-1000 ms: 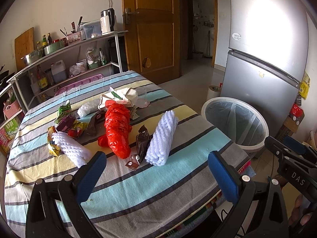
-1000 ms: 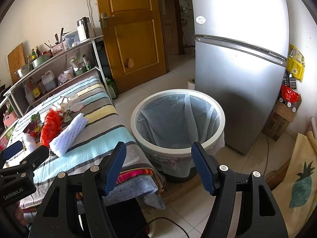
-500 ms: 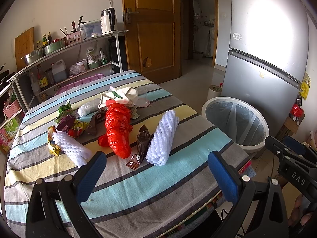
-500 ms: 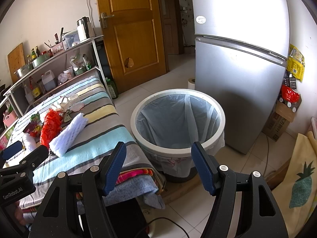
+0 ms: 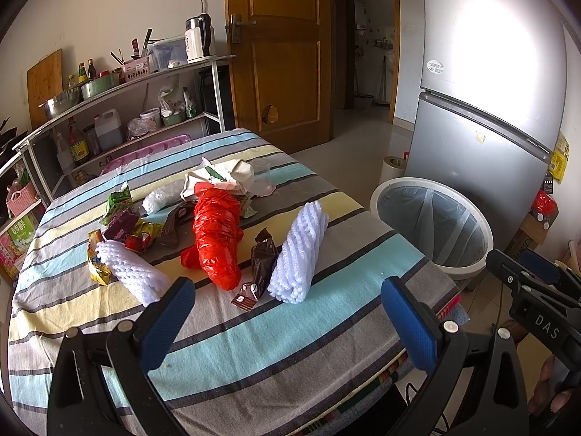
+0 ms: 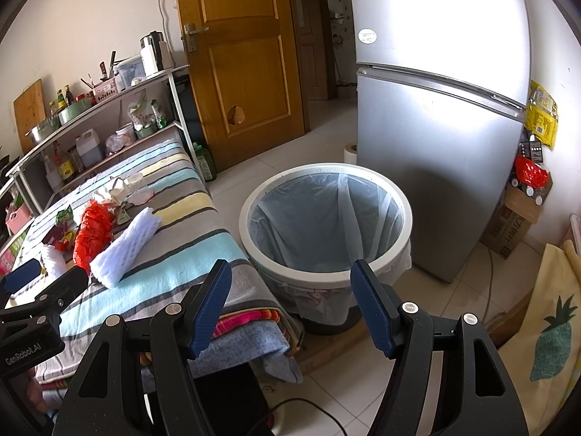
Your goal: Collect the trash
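Blue rubber pads line both grippers, and on each the jaws are spread wide with nothing between them. The left gripper [image 5: 287, 312] hovers over the near edge of a table covered in a striped cloth [image 5: 254, 348], facing the litter. The right gripper [image 6: 292, 305] is held off the table's end, pointing at a round white bin [image 6: 399, 254] with a clear liner, which stands on the floor between the table and a silver fridge [image 6: 435, 116]. No trash can be seen in the bin.

All the trash lies on the cloth, gathered toward the middle. Closest to the left gripper is a white foam net sleeve [image 5: 299, 250], with a brown wrapper [image 5: 259, 265] touching its left side. Next to that lies a crumpled red plastic bag [image 5: 218, 232]. Farther left is a second foam sleeve [image 5: 129, 269] against a clump of colourful snack packets [image 5: 123, 223]. Behind the red bag sit crumpled white paper [image 5: 225, 178] and a clear plastic cup [image 5: 261, 169].

Nothing appears collected so far; this looks like the approach before a first pick. A sensible next move is for the left gripper to advance, come down over the nearest foam sleeve across its narrow width, and pinch it. Foam is soft, so a full squeeze should hold. The sleeve then has to travel right, over the table's edge, to the bin.
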A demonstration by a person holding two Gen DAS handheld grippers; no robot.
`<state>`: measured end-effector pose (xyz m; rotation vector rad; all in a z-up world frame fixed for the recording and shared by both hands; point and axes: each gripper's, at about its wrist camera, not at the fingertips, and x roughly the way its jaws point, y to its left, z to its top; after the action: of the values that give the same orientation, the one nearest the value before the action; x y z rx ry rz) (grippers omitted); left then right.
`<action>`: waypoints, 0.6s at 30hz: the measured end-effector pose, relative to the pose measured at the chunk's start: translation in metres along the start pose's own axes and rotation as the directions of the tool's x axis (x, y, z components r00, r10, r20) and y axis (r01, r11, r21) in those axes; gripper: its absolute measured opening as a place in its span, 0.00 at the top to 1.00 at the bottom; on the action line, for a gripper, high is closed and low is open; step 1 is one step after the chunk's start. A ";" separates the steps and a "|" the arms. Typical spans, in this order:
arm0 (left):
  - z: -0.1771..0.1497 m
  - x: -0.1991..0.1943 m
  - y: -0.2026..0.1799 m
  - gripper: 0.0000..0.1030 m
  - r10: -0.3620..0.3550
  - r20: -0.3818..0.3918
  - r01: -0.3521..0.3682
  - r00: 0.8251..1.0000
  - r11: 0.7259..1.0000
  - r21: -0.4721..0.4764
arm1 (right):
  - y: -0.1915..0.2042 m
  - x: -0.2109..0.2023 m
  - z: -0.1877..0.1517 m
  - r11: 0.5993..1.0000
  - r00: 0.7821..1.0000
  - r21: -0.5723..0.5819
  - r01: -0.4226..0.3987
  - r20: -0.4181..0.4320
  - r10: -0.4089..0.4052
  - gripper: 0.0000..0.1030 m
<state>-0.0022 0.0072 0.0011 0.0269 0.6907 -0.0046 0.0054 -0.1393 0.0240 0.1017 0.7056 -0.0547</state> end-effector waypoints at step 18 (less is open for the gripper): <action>0.000 0.001 0.003 0.00 -0.002 -0.002 0.002 1.000 1.000 -0.003 | 0.000 0.000 0.000 1.000 1.000 0.001 0.000 0.000 0.000 0.33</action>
<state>-0.0014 0.0103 0.0001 0.0230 0.6922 -0.0050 0.0052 -0.1398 0.0242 0.1030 0.7060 -0.0547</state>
